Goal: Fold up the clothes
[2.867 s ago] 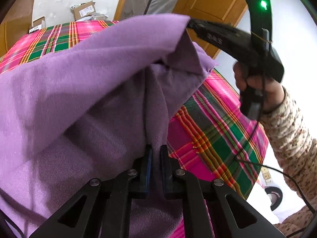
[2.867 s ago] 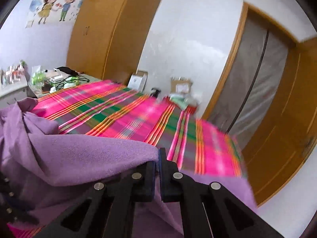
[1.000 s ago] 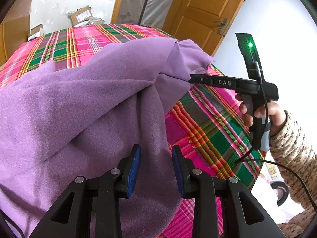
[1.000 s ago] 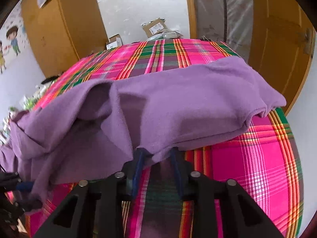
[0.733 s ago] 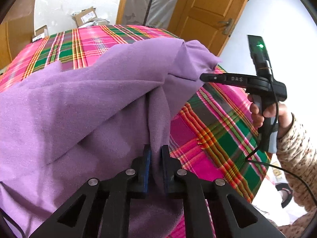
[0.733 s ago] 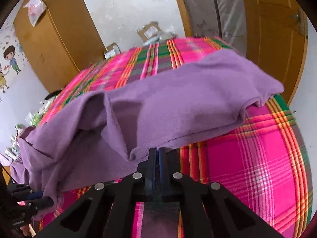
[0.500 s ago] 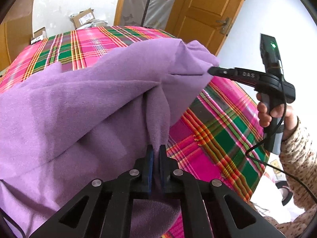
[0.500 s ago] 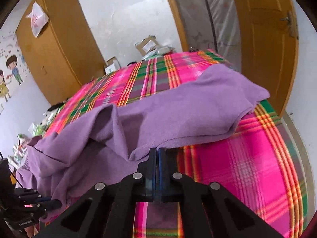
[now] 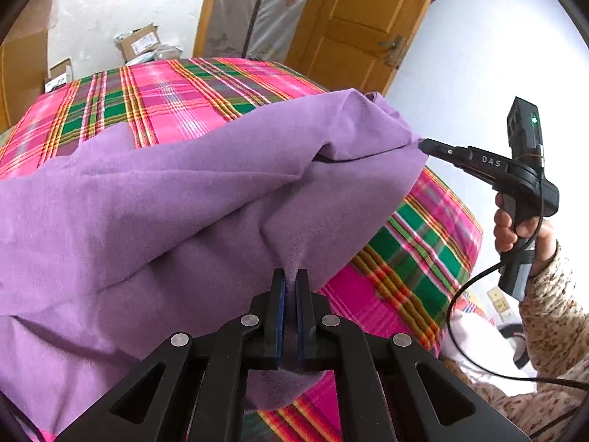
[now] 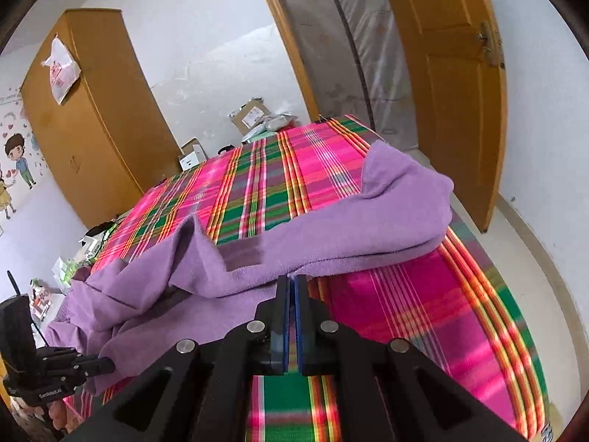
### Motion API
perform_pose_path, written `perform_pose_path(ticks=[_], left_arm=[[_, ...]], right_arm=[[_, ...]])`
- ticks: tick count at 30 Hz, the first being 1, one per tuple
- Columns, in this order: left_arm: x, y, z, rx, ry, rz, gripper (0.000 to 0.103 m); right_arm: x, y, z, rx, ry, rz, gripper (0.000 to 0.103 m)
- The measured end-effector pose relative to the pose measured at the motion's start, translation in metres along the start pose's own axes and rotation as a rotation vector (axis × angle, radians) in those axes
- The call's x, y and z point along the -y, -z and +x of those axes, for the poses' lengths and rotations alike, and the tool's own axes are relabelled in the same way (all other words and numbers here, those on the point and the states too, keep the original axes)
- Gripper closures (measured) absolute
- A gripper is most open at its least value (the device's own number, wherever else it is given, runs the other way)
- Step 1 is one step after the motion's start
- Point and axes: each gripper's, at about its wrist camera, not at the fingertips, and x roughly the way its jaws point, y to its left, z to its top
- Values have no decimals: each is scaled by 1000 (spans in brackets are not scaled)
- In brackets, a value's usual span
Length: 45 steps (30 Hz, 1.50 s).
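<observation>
A purple fleece garment (image 9: pixel 176 199) lies spread over a bed with a pink and green plaid cover (image 9: pixel 173 92). My left gripper (image 9: pixel 291 280) is shut on a fold of the garment's near edge. My right gripper (image 10: pixel 291 283) is shut on the garment's (image 10: pixel 349 235) edge; it also shows in the left wrist view (image 9: pixel 423 143), at the garment's right corner, pulling the cloth taut. The left gripper shows in the right wrist view (image 10: pixel 106 366) at the lower left, holding the other end.
A wooden door (image 10: pixel 452 73) stands open at the right. A wooden wardrobe (image 10: pixel 92 129) stands at the far left. Cardboard boxes (image 10: pixel 250 118) lie beyond the bed (image 10: pixel 423 313). A cluttered side table (image 10: pixel 88 246) is at the bed's left.
Both grippers were open a second ago and have shut on the garment's edge. They have since lifted and moved apart, stretching the cloth between them.
</observation>
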Motion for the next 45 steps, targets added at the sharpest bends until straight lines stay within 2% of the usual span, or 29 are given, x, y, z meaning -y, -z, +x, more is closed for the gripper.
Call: perform_pose_path(ticks=[4, 6, 10, 12, 15, 17, 21, 23, 25, 28, 29, 31, 36, 42, 45], left_arm=[[1, 5, -2, -15, 7, -2, 98], [0, 6, -1, -31, 11, -2, 98], [-6, 7, -11, -26, 17, -19, 96], [-12, 7, -22, -5, 4, -33, 90], [-25, 5, -44, 46, -32, -55, 88], [-39, 3, -62, 85, -50, -84, 82], [-75, -4, -96, 148, -188, -131, 79], [-97, -9, -113, 185, -249, -175, 78], [-125, -13, -133, 222, -304, -263, 78], [-153, -15, -149, 257, -334, -328, 75], [-160, -16, -151, 260, -346, -340, 69], [-172, -17, -150, 255, -378, -359, 66], [-201, -26, -136, 208, -359, -387, 66], [-228, -33, -124, 174, -340, -408, 65], [-240, -39, -116, 137, -351, -402, 65]], right_arm=[[5, 16, -9, -19, 34, 13, 101], [7, 24, 0, -69, 38, 15, 101], [5, 25, 6, -94, 68, 6, 100], [0, 21, 6, -94, 79, -11, 99], [-10, 14, -2, -84, 101, -69, 98], [-16, 9, -7, -79, 119, -104, 98], [-47, -3, -12, -62, 67, -219, 96], [-64, -8, -14, -54, 40, -278, 90], [-79, -13, -13, -52, 8, -326, 85], [-105, -15, 3, -79, -63, -382, 82], [-114, -14, 9, -90, -88, -401, 82], [-130, -11, 19, -115, -123, -442, 81], [-170, -2, 43, -180, -209, -545, 73], [-218, 9, 73, -258, -314, -667, 72], [-220, 10, 80, -279, -317, -670, 72]])
